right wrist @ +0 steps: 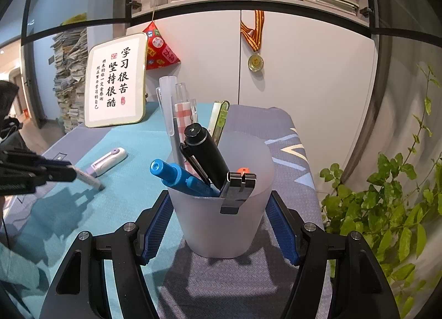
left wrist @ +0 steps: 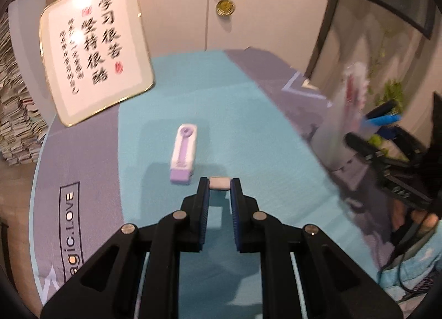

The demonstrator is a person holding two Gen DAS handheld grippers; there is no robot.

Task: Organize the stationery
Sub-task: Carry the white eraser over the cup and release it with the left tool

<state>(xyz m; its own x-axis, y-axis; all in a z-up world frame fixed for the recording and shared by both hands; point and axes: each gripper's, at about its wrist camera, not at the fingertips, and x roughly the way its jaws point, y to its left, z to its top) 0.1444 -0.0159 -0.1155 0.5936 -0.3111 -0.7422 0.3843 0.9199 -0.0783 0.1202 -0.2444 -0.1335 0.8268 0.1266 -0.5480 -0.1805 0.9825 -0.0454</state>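
The surface [right wrist: 83, 208], covered by a teal and grey-purple mat, runs ahead of both pairs of fingers. On it, between the spread fingers of the right gripper [right wrist: 219, 225], stands a frosted pen cup [right wrist: 221, 225]; whether the blue pads touch its wall cannot be told. The cup holds a black marker [right wrist: 205, 153] and a blue marker [right wrist: 179, 175] leaning toward the left finger, clear and checked pens rising at its far side, and a black binder clip [right wrist: 240, 186] gripping the near rim.

Far beyond the left finger a framed calligraphy sign [right wrist: 116, 81] leans upright, and a medal [right wrist: 255, 62] hangs on the cabinet behind the cup. A leafy plant [right wrist: 386, 208] sits outside the right finger.

The left gripper [left wrist: 219, 185] has its fingers drawn close, pinching a small pale stick-shaped item [left wrist: 219, 183] at their tips; in the right wrist view its far end slants down to the mat. Just ahead of the left finger lies a white and lilac correction tape [left wrist: 183, 152], lying flat, apart from the tips.
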